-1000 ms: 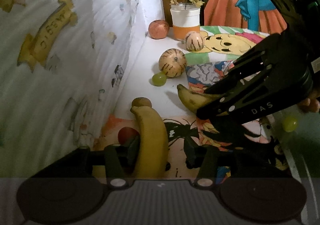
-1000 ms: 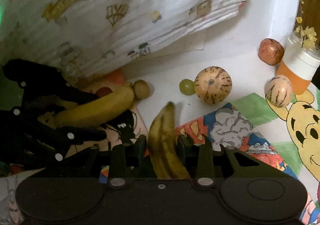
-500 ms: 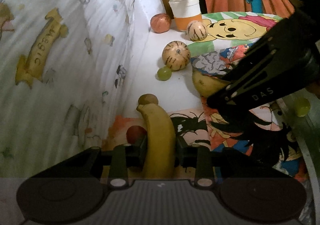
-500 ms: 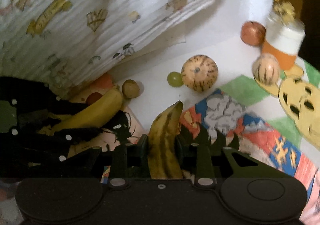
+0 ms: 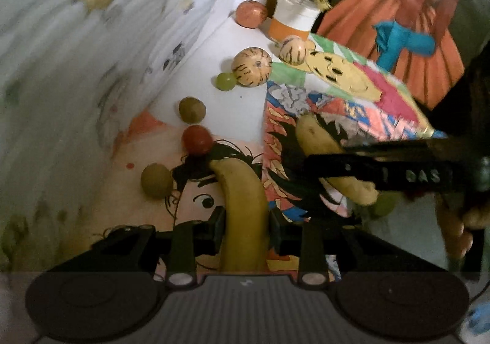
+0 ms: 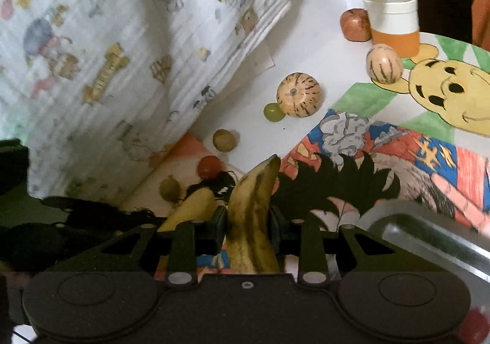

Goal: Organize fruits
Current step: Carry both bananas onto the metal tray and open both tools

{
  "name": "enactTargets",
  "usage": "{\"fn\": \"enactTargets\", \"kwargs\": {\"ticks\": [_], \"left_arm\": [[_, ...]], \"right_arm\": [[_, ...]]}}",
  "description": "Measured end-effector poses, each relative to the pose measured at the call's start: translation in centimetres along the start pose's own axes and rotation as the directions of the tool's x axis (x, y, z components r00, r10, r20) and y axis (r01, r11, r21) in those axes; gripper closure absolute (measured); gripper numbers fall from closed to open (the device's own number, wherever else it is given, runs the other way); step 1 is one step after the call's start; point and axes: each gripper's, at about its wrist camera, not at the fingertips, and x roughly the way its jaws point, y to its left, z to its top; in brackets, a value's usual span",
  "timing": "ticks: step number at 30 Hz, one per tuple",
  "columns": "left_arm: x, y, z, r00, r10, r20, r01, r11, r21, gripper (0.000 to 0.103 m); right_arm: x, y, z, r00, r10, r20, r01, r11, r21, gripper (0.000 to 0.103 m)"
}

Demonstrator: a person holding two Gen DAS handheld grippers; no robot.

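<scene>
My left gripper [image 5: 246,227] is shut on a clean yellow banana [image 5: 242,206] and holds it above the cartoon drawings. My right gripper [image 6: 248,229] is shut on a brown-streaked banana [image 6: 252,221]; it shows in the left wrist view [image 5: 324,145] at the right. Two striped round melons [image 6: 298,94] [image 6: 382,63], a green grape [image 6: 273,112], a red-brown apple [image 6: 355,24], a small red fruit [image 6: 209,167] and two olive-brown small fruits [image 6: 224,139] [image 6: 170,187] lie on the white table.
A jar with an orange band [image 6: 393,25] stands at the back by the apple. A patterned cloth [image 6: 122,53] hangs along the left. A metal tray [image 6: 428,240] sits at the right front. Coloured drawings [image 6: 398,145] cover the table.
Both grippers have pulled back and up with their bananas. The small red fruit and a second olive fruit have come into view. The metal tray has entered the right wrist view.
</scene>
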Motion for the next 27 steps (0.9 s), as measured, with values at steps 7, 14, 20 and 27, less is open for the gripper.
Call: {"fn": "enactTargets", "kwargs": {"ticks": [7,14,20,27], "left_arm": [[-1.5,0.6,-0.9,0.998,-0.05,0.036,0.053,0.994,-0.098,0.069],[-3.0,0.2,-1.6,0.992,-0.102,0.071,0.112,0.981,-0.157,0.069],[-3.1,-3.6,-1.8,0.979,-0.177,0.103,0.189,0.975,-0.12,0.069],[-1.5,-8.9,-2.5,0.96,-0.259,0.11,0.268,0.961,-0.07,0.069]], "right_arm": [[-3.6,0.3,-1.3,0.998,0.012,0.055,-0.014,0.999,0.034,0.071],[-7.5,-1.2,-2.7,0.993,-0.014,0.121,0.007,0.998,0.063,0.071],[-11.8,-3.6,-4.0,0.976,-0.104,0.189,0.084,0.991,0.108,0.072],[-15.1,-5.7,-6.6,0.948,-0.23,0.219,0.198,0.967,0.159,0.071]]}}
